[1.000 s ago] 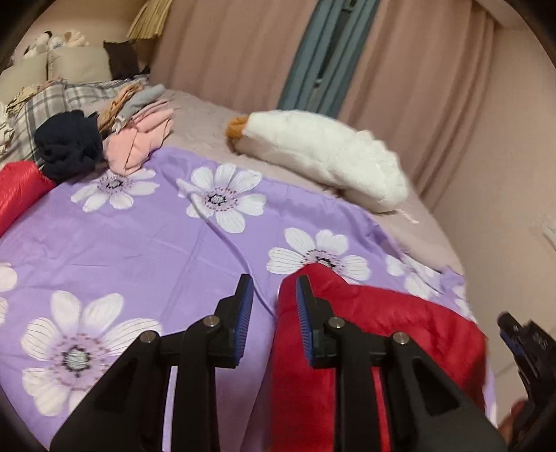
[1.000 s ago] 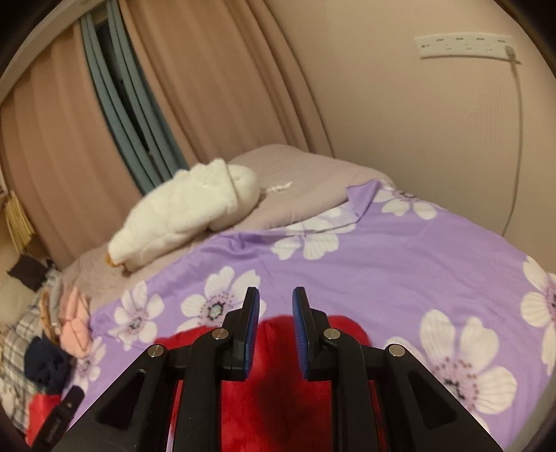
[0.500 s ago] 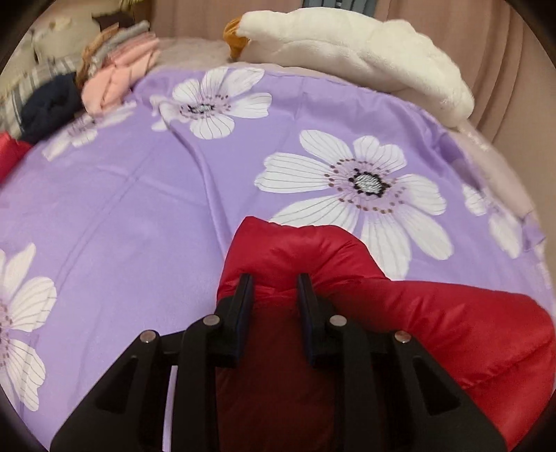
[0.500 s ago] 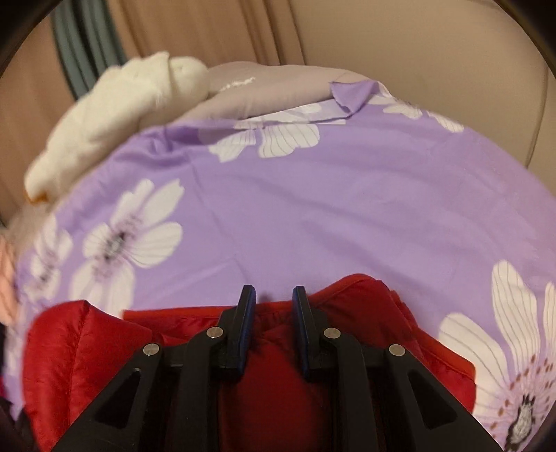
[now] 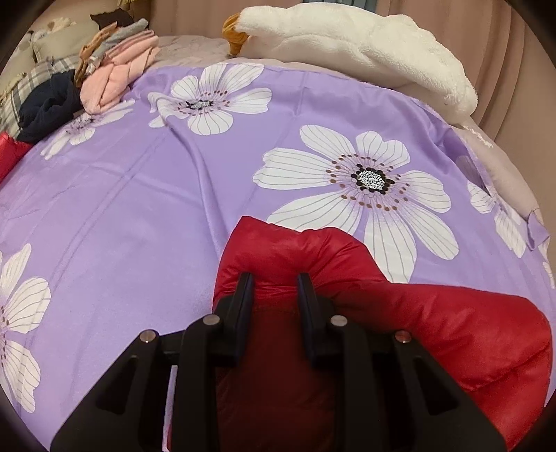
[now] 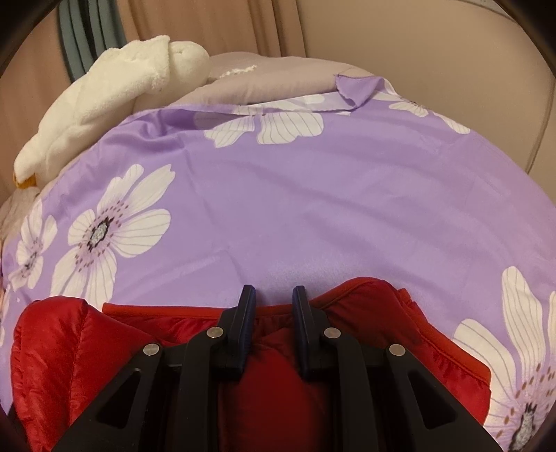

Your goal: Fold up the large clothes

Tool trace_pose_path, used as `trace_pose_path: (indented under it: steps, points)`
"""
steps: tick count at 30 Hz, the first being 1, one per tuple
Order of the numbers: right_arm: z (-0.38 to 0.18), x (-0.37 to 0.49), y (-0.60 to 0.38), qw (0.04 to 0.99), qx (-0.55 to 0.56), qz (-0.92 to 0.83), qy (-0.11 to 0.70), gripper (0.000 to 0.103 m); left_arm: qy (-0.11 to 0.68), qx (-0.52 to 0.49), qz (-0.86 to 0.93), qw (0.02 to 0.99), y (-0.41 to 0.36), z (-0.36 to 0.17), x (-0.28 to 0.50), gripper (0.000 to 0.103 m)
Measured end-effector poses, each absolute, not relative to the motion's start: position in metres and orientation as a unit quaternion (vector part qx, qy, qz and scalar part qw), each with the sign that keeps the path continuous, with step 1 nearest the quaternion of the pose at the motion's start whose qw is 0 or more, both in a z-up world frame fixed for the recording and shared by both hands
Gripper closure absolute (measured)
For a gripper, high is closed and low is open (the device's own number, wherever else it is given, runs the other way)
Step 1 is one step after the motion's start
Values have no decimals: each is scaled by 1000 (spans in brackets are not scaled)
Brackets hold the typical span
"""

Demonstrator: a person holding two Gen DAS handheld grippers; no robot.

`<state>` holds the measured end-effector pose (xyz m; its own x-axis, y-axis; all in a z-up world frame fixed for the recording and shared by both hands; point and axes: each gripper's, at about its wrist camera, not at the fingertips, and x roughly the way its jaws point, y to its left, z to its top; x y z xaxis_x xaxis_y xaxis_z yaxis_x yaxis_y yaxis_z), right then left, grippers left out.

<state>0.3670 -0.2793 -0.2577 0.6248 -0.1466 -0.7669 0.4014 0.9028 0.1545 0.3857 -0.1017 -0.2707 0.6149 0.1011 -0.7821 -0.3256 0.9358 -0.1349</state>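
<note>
A: Where is the red jacket (image 5: 399, 330) seen?
B: At the lower centre of both frames, on the purple sheet (image 5: 139, 208).
A: And each tool?
B: The left tool (image 5: 274, 278) and right tool (image 6: 270, 290) are parted, pressed on red fabric, nothing gripped.

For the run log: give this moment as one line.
left gripper: open, fingers astride red jacket | right gripper: open at jacket edge | purple floral sheet underneath

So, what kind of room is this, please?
Most likely a bedroom. A purple flowered sheet covers what looks like a bed, a white plush toy lies at its far side, and curtains hang behind. A red puffy jacket lies on the sheet.
</note>
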Motion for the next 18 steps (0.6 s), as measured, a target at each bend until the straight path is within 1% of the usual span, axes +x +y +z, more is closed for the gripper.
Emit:
trace_pose_path:
  steps: [3, 4, 5, 6, 7, 8, 10, 13, 14, 15, 16, 17, 18]
  points:
    - [-252, 369, -279, 878, 155, -153, 425, 82, 436, -158, 93, 881, -92, -262, 383, 76]
    - [-247, 367, -278, 876, 152, -150, 432, 80, 442, -166, 76, 878, -87, -256, 379, 75]
    - [-242, 364, -278, 875, 150, -147, 436, 76, 444, -169, 67, 878, -84, -252, 375, 70]
    - [-236, 358, -278, 876, 153, -143, 435, 73, 446, -174, 62, 876, -79, -245, 369, 53]
    - [-229, 349, -280, 879, 157, -144, 427, 63, 446, -187, 74, 872, -72, -239, 360, 45]
    - [-224, 342, -282, 880, 163, -148, 421, 54, 440, -200, 82, 871, -67, -235, 353, 41]
    - [-212, 323, -290, 882, 199, -144, 403, 47, 420, -234, 88, 873, -57, -223, 335, 42]
    - [-194, 298, -296, 882, 235, -114, 393, 36, 427, -223, 59, 874, -56, -205, 315, 41]
    - [-187, 289, -295, 885, 230, -102, 391, 30, 426, -218, 46, 877, -56, -199, 308, 41]
    - [-180, 280, -294, 891, 218, -93, 386, 26, 421, -213, 40, 881, -57, -194, 301, 40]
    - [-175, 274, -292, 896, 208, -90, 381, 19, 411, -209, 44, 886, -55, -189, 290, 39]
    - [-168, 261, -290, 905, 188, -92, 370, 17, 404, -209, 53, 889, -53, -186, 283, 38]
    - [-164, 253, -289, 911, 174, -96, 361, 17, 391, -212, 64, 893, -50, -182, 271, 36]
